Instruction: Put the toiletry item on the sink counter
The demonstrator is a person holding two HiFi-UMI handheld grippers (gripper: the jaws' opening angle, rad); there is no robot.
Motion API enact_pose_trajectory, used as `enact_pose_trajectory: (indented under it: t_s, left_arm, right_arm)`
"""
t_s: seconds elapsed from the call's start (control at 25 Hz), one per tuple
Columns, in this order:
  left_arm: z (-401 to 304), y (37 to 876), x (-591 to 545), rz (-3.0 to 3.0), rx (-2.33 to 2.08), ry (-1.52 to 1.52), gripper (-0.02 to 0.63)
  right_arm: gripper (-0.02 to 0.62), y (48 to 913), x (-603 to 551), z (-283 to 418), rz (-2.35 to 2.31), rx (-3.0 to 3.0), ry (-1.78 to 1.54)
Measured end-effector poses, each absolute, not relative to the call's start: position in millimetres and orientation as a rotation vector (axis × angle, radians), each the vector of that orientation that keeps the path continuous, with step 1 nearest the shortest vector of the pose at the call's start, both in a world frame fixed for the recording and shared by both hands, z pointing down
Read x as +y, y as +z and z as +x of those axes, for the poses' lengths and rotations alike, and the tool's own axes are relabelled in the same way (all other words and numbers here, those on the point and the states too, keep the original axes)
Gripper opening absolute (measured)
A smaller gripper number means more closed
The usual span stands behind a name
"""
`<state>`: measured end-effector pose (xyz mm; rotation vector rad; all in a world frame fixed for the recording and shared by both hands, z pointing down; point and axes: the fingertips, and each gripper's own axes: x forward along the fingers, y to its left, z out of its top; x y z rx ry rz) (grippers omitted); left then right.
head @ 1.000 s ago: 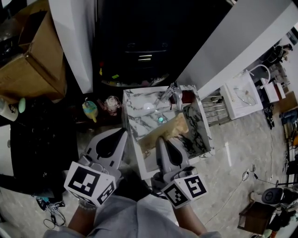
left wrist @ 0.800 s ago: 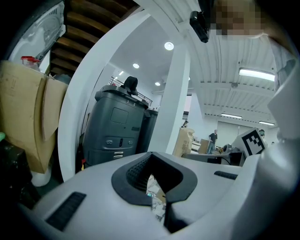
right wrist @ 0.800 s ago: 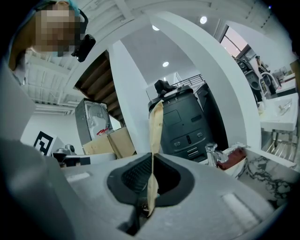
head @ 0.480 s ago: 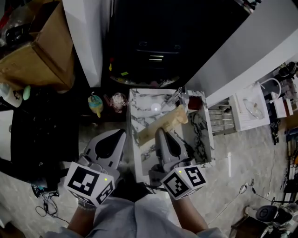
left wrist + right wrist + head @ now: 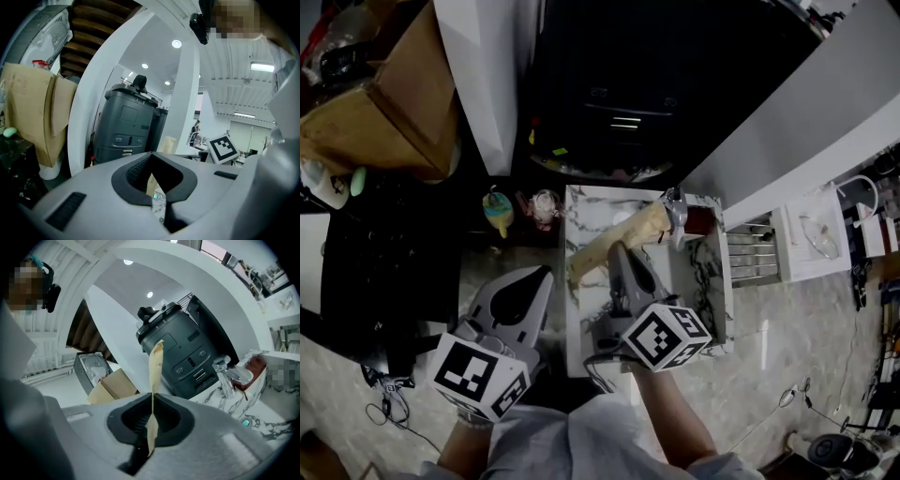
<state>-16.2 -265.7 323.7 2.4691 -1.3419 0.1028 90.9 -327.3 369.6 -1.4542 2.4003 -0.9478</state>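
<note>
Head view: both claws showed from above, with a small sink in front of them.
Cardboard box (image 5: 384,103): it sat far off at the left and had no part in the job.
Left claw (image 5: 539,272): its two jaws were pressed together with nothing in them. It hung over the floor just left of the sink, I think to keep out of the way while the other claw worked.
Packet (image 5: 642,225): this flat tan packet was the toiletry item. It was up in the air, slanting across the basin. It was not lying on anything yet.
Right claw (image 5: 617,251): its jaws were squeezed tight on the near end of the packet. In the right gripper view the packet stood thin and edge-on between them. It looked thin and bendy, so a hard pinch on one end likely kept it from slipping.
Sink counter (image 5: 705,277): it was white stone with dark veins. A flat strip ran along the right of the basin and looked like a good spot for the packet.
Tap (image 5: 675,211): it was shiny and stood at the back of the sink. The far end of the packet was very close to it, but I could not tell if they touched. It could bump there.
Red thing (image 5: 701,222): it sat just right of the tap, at the back corner.
Job left: the packet had to go down flat on the counter before the jaws let go.
</note>
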Motion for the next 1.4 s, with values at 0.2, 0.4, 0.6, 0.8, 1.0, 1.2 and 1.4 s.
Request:
enact_pose_trajectory:
  t_s: [0.2,0.4,0.6,0.8,1.0,1.2,1.4]
  left_arm:
    - [-16,327,-269,2.439,-1.388,0.109,0.005]
    - [-23,327,-273,2.402,-1.450,0.105,0.005]
    - [-27,332,-276,2.367,-1.490,0.106,0.005]
    - [-27,336,-280,2.353,-1.514,0.110,0.005]
    - [-26,342,-285,2.347,-1.522,0.127,0.005]
    - [-24,347,-285,2.335,-1.527,0.143,0.005]
    - [-25,354,-284,2.318,-1.535,0.174,0.005]
  right_arm:
    - [0.005,385,-351,88,-1.399,2.385,-1.032]
    - [0.005,403,-375,87,-1.364,2.353,-1.119]
    - [0.005,423,-395,81,-1.343,2.321,-1.193]
    - [0.005,446,-412,75,-1.319,2.292,-1.267]
    - [0.005,469,-427,71,-1.299,2.261,-1.333]
    - [0.005,489,-436,67,-1.283,2.242,-1.388]
    - [0.005,509,-445,66,-1.252,2.210,-1.450]
